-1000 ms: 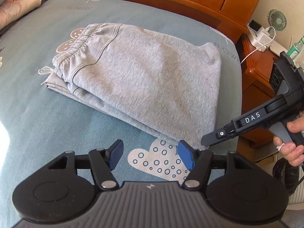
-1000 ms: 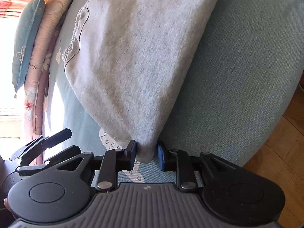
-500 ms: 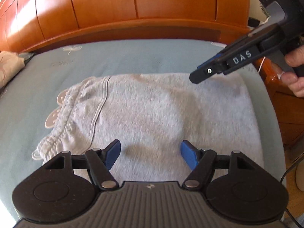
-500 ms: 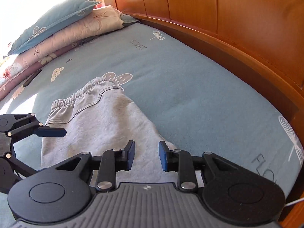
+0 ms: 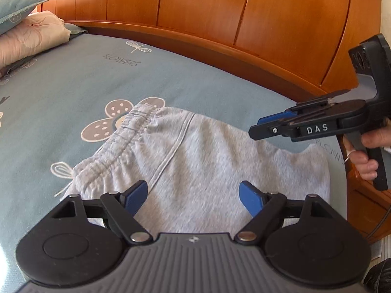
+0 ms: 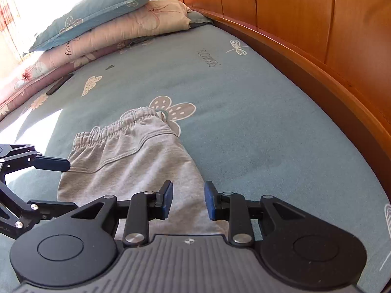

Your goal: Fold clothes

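Grey sweatpants point(image 5: 200, 161) lie folded on the blue bed sheet point(image 5: 73, 92), their elastic waistband point(image 5: 127, 134) to the left. My left gripper point(image 5: 193, 190) hovers over the near part of the pants; its jaws are opening and nothing is between the blue pads. My right gripper point(image 6: 188, 195) hangs above the pants point(image 6: 136, 161) near their right edge, its pads a small gap apart with nothing gripped. In the left wrist view the right gripper point(image 5: 259, 127) floats over the pants' far right corner, held by a hand point(image 5: 366, 161).
A wooden headboard point(image 5: 220, 24) runs along the far side of the bed. Stacked pillows and quilts point(image 6: 97, 24) sit at the far left. A wooden bedside cabinet point(image 5: 364, 207) stands past the bed's right edge. One of the left gripper's fingers point(image 6: 51, 163) shows at the left.
The right gripper let go of the pants' corner, rose and rolled upright. The left gripper moved from the bed's near edge over the pants and its jaws widened.
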Demonstrator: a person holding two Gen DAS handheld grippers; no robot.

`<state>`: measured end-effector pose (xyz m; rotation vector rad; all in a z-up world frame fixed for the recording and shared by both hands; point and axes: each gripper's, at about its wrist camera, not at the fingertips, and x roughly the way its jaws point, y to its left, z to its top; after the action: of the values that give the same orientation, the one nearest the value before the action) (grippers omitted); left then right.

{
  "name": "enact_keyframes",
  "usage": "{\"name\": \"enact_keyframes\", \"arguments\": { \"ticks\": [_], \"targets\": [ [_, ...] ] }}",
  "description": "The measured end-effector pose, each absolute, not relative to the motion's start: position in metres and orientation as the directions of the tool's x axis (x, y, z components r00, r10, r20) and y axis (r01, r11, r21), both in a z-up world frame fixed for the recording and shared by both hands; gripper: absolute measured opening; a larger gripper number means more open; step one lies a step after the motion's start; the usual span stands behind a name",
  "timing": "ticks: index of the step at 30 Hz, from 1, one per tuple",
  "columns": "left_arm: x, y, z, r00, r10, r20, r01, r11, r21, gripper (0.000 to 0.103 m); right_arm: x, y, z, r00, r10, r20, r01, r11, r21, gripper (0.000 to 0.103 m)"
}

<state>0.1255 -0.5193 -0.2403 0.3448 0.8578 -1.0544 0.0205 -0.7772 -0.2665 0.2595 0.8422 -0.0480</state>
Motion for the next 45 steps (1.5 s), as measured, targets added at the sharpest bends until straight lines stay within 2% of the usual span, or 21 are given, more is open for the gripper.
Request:
{"name": "enact_keyframes", "arguments": {
  "ticks": [4, 10, 13, 16, 21, 32, 37, 40, 45],
  "targets": [
    [0.148, -0.520, -0.265, 0.266, -0.514, -0.815, 0.809, 0.579, -0.101, 0.080, 0.039, -0.774, -0.265, 0.669, 0.077, -0.740, 0.132, 0.967, 0.220, 0.034],
    [0.147, -0.477, -0.258, 0.276, -0.497, -0.823, 0.785, 0.611, -0.106, 0.079, 0.049, -0.772, -0.271, 0.617, 0.078, -0.783, 0.081, 0.984, 0.161, 0.033],
    [0.150, -0.472, -0.238, 0.275, -0.575, -0.771, 0.798, 0.584, -0.151, 0.078, 0.063, -0.762, -0.266, 0.616, 0.092, -0.783, 0.026, 0.990, 0.136, 0.033],
    [0.154, -0.486, -0.229, 0.259, -0.636, -0.727, 0.847, 0.512, -0.146, 0.083, 0.089, -0.741, -0.256, 0.618, 0.113, -0.778, -0.043, 0.993, 0.111, 0.033],
    [0.173, -0.519, -0.254, 0.258, -0.525, -0.811, 0.864, 0.500, -0.049, 0.082, 0.140, -0.710, -0.265, 0.577, 0.141, -0.804, -0.110, 0.989, 0.094, 0.033],
    [0.184, -0.499, -0.257, 0.228, -0.557, -0.799, 0.870, 0.485, -0.089, 0.083, 0.171, -0.697, -0.284, 0.525, 0.117, -0.843, -0.092, 0.993, 0.080, 0.032],
    [0.180, -0.498, -0.248, 0.231, -0.571, -0.788, 0.873, 0.479, -0.091, 0.082, 0.174, -0.696, -0.279, 0.506, 0.112, -0.856, -0.081, 0.993, 0.082, 0.032],
    [0.176, -0.495, -0.239, 0.219, -0.600, -0.769, 0.876, 0.468, -0.115, 0.082, 0.169, -0.696, -0.262, 0.539, 0.124, -0.833, -0.070, 0.992, 0.102, 0.032],
    [0.173, -0.501, -0.252, 0.200, -0.563, -0.802, 0.890, 0.448, -0.092, 0.082, 0.180, -0.689, -0.258, 0.539, 0.092, -0.837, -0.062, 0.996, 0.070, 0.033]
  ]
}}
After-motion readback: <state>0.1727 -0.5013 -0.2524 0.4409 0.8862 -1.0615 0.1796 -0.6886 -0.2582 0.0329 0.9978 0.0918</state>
